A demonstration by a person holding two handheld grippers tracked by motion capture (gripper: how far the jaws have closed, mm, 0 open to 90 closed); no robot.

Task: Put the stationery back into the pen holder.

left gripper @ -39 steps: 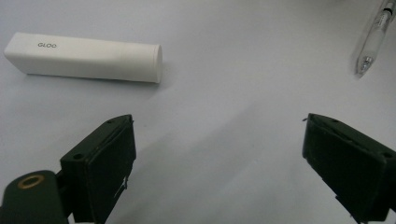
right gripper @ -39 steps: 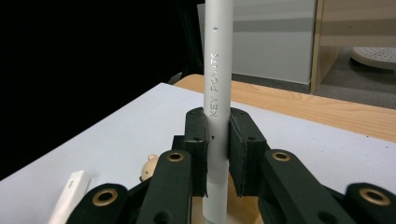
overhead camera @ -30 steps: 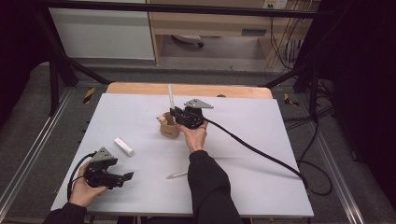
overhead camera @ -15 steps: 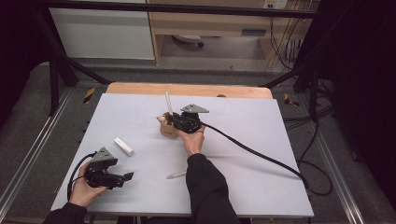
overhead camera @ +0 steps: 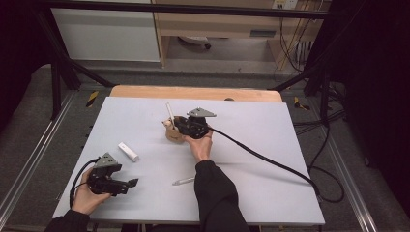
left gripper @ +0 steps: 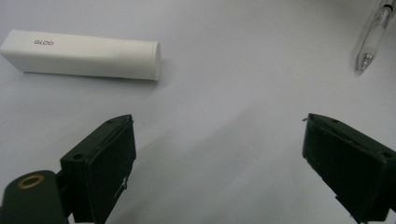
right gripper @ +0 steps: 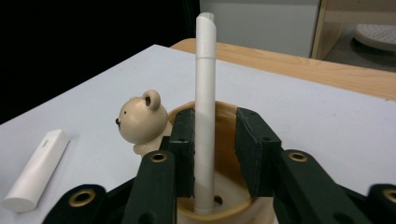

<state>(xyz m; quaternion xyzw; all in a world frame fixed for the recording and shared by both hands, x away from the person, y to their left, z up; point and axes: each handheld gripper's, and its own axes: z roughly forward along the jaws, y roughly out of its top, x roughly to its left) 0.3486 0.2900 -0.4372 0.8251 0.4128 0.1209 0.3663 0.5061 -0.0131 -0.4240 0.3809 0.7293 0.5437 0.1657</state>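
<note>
A white pen stands upright in a round wooden holder with a small bear figure on its rim. My right gripper straddles the pen over the holder. Its jaws have just been opening: a gap shows on the right side of the pen, while the left pad sits close against it. In the high view the right gripper is at the holder mid-table, with the pen sticking up. My left gripper rests open near the front left, nothing between its jaws.
A white glue stick lies left of centre on the grey table. A clear pen lies near the front. The right gripper's black cable trails off to the right. A wooden strip borders the far edge.
The right gripper moved slightly left and lowered the white pen into the holder. Its jaws have parted from the pen. The left gripper has not moved.
</note>
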